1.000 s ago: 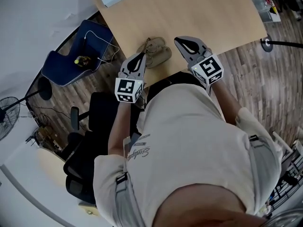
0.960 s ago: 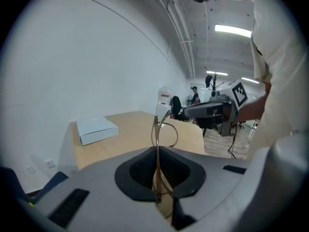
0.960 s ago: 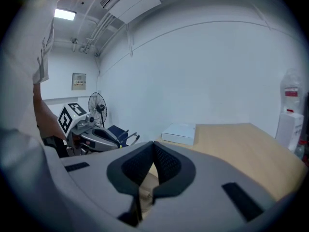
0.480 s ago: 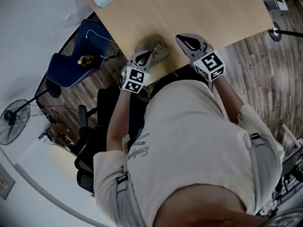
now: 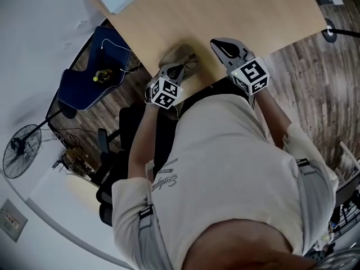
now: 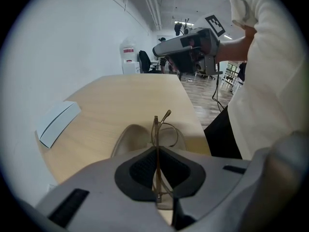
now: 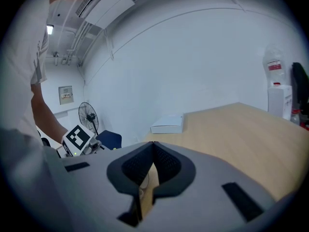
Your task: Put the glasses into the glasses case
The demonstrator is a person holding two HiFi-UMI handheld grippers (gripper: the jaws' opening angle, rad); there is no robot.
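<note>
The glasses (image 6: 156,129), a thin gold-coloured frame, stand edge-on, pinched between the two dark fingers (image 6: 140,170) of the left gripper (image 6: 157,153). One temple curls forward from the frame, out past the fingertips. Directly beyond them lies the glasses case (image 6: 126,138), a beige shell with its hollow facing up, resting on the pale wooden counter (image 6: 130,93) near its front edge. The glasses hang over the case (whether they touch it cannot be made out). In the head view the left gripper's tip sits at the near end of the case.

The right gripper (image 7: 153,146) is held above the counter to the right of the case, apart from it. Its fingers (image 7: 169,166) are pressed together at the tips with nothing between them, only a sliver of the counter showing through the gap lower down. Each gripper carries its cube with square markers, and the person's forearms reach down to both from a light shirt (image 5: 225,167).

Farther off, a flat white box (image 7: 167,124) lies at the counter's far left corner. On the wood-pattern floor (image 5: 304,77) to the left of the counter are a blue chair (image 5: 84,77) and, farther away, a standing fan (image 5: 21,151) near the white wall.
</note>
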